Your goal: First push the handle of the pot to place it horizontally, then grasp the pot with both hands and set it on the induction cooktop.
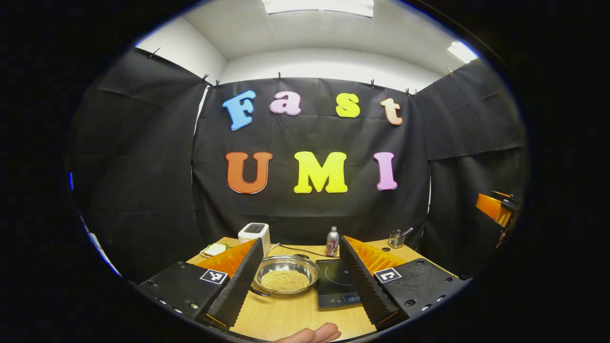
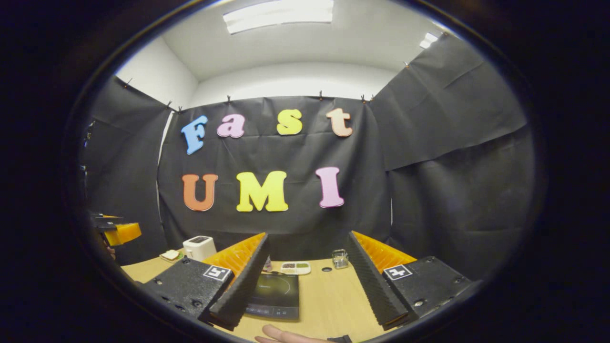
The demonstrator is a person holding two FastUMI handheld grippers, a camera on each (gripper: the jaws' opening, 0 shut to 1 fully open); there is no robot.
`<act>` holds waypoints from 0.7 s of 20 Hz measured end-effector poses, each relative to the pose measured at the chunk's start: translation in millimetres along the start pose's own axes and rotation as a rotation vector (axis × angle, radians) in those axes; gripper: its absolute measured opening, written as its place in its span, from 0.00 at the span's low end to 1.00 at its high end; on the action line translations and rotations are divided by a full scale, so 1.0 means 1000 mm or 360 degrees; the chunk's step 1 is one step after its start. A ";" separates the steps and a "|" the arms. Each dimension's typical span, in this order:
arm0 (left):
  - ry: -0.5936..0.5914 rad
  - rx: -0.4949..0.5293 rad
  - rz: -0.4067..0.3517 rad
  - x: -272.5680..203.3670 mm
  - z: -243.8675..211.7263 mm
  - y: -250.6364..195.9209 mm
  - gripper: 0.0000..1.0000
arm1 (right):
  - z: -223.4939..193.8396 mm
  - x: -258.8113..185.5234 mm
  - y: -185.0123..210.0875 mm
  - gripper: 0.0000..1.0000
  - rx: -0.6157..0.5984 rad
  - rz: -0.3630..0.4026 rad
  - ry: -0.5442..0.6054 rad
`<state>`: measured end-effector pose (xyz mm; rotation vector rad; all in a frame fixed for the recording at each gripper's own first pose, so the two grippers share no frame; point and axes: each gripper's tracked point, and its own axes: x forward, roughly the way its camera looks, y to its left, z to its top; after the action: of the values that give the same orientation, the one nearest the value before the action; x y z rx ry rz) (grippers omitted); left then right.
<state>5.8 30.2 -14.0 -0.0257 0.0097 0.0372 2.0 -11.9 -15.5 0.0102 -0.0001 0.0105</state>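
Note:
In the left gripper view a shiny steel pot (image 1: 286,275) holding yellowish grains sits on the wooden table (image 1: 286,314). Its dark handle (image 1: 260,291) points toward me, down and to the left. Just right of the pot lies the black induction cooktop (image 1: 336,283). My left gripper (image 1: 301,240) is open and held above the table, short of the pot, touching nothing. In the right gripper view my right gripper (image 2: 308,236) is open too, with the cooktop (image 2: 276,290) low between its fingers, toward the left one. Each gripper appears at the edge of the other's view, the right gripper (image 1: 495,207) and the left gripper (image 2: 116,231).
At the back of the table stand a white appliance (image 1: 254,232), a can (image 1: 332,242), a glass holder with a utensil (image 1: 396,238) and a plate of food (image 1: 214,249). A compartment tray (image 2: 295,267) lies behind the cooktop. A finger (image 1: 314,333) shows at the bottom.

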 end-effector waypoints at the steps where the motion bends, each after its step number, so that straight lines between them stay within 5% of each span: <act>1: 0.0004 0.0007 0.0010 0.001 -0.002 0.002 0.96 | -0.003 0.001 0.001 0.98 -0.0005 0.0001 0.0003; 9: 0.0083 -0.0019 -0.0002 0.013 -0.024 0.006 0.94 | -0.012 0.004 0.005 0.99 -0.0013 0.0003 0.0034; 10: 0.0103 -0.0015 -0.0014 0.014 -0.031 0.007 0.82 | -0.014 0.005 0.006 0.98 -0.0015 0.0005 0.0040; 13: 0.0189 0.0077 -0.0038 0.021 -0.045 0.006 0.69 | -0.019 0.008 0.008 1.00 -0.0021 0.0007 0.0058; 14: 0.0220 0.0090 -0.0034 0.022 -0.052 0.011 0.43 | -0.020 0.009 0.009 0.98 -0.0021 0.0009 0.0062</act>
<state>26.9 40.3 -66.9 0.0281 0.1489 0.0135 11.2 -2.3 -35.7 -0.0031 0.0387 0.0164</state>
